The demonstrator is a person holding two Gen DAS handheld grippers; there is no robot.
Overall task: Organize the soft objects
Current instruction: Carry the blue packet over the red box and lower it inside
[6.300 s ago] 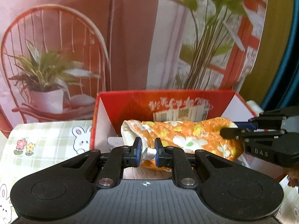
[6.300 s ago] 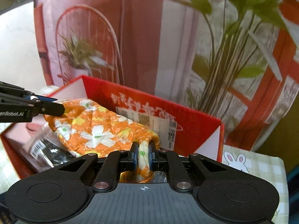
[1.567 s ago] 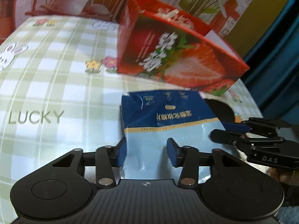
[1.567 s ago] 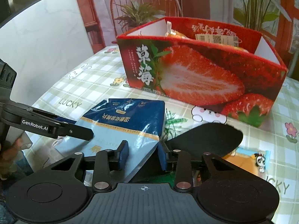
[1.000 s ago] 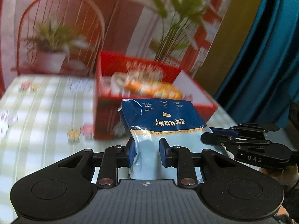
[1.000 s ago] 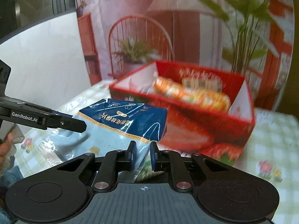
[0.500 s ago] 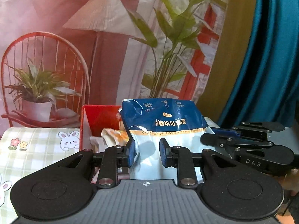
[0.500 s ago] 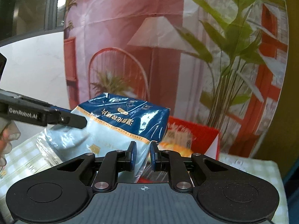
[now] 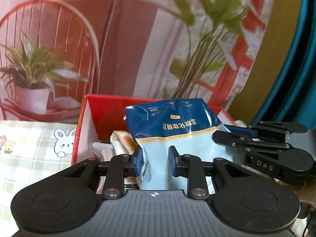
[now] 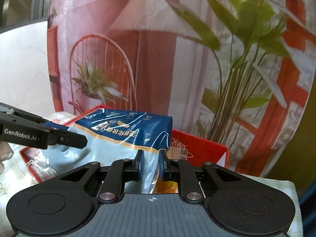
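**Both grippers pinch from opposite sides**

The left gripper (image 9: 154,163) points forward, its blue pads (image 9: 138,162) drawn partway in and pressing on what sits between them. The right gripper (image 10: 151,165) is level too, its fingers (image 10: 140,164) narrower still and likewise clamped. In the left wrist view the right gripper reaches in from the right edge, its tips converging beside the left one.

"GenRobot.AI" on left gripper (image 10: 43,136); "DAS" on right gripper (image 9: 264,162).
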